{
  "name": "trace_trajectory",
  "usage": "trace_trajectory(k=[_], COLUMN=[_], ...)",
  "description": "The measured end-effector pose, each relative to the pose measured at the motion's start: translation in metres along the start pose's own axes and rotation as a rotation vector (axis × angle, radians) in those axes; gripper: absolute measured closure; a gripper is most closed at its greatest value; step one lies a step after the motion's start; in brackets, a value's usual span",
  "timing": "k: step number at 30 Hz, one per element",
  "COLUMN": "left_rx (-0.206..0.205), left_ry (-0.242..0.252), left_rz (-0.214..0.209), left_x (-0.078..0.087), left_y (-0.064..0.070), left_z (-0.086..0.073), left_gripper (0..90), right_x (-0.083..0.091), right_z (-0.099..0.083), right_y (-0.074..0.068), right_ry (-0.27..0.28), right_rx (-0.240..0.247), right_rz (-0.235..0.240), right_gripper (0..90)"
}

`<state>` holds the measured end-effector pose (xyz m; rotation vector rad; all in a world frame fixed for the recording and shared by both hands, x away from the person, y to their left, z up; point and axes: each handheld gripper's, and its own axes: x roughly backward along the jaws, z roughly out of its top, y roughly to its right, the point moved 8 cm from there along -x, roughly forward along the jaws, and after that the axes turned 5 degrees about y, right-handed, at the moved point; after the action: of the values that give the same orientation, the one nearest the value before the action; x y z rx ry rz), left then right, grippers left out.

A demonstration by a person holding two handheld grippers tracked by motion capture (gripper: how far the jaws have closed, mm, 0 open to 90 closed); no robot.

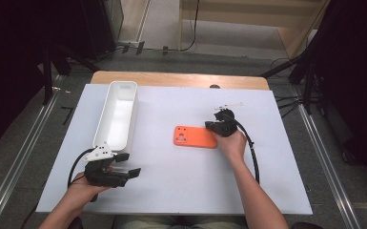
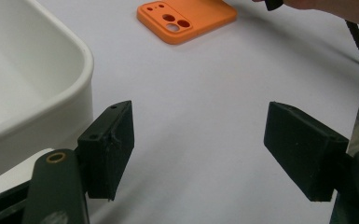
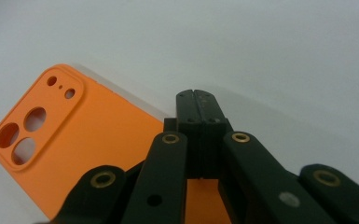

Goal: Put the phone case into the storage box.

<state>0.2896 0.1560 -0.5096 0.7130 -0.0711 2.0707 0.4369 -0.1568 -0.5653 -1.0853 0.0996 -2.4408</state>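
An orange phone case [image 1: 195,137] lies flat in the middle of the white tabletop [image 1: 181,186], camera cut-outs toward the left. My right gripper [image 1: 217,126] is at the case's right end, and in the right gripper view its jaws [image 3: 198,100] are pressed together over the edge of the case [image 3: 74,149]. Whether they pinch that edge is hidden. My left gripper [image 1: 129,164] rests at the front left of the table, open and holding nothing. The left gripper view has the open jaws [image 2: 205,149] over bare table, with the case [image 2: 186,21] far ahead.
A long white bin [image 1: 124,85] stands lengthwise on the left half of the table, its near end just beside my left gripper; its rim [image 2: 74,51] fills the left of that gripper's view. A wooden table edge [image 1: 181,78] runs along the back.
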Motion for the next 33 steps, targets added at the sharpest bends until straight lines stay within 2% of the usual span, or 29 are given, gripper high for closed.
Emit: trace_trajectory(k=[4, 10, 15, 19, 33], left_rx=[-0.002, 0.001, 0.001, -0.002, 0.002], left_ry=[0.004, 0.008, 0.011, 0.007, 0.012], left_rz=[0.001, 0.003, 0.003, 0.003, 0.004], left_x=[0.000, 0.000, 0.000, 0.001, 0.000], left_y=[0.000, 0.000, 0.000, 0.000, 0.000], left_z=[0.000, 0.001, 0.001, 0.001, 0.001], left_gripper=[24.1, 24.1, 24.1, 24.1, 24.1], right_x=[0.004, 0.010, 0.014, 0.019, 0.032], right_z=[-0.005, -0.010, -0.016, -0.021, -0.040], right_y=[-0.002, -0.005, -0.008, -0.012, -0.026], right_ry=[-0.014, -0.038, -0.033, -0.054, -0.074], right_rx=[-0.012, 0.005, -0.005, 0.016, 0.029], right_rz=[0.010, 0.017, 0.019, 0.024, 0.062], right_gripper=[88.3, 88.3, 88.4, 88.4, 88.3])
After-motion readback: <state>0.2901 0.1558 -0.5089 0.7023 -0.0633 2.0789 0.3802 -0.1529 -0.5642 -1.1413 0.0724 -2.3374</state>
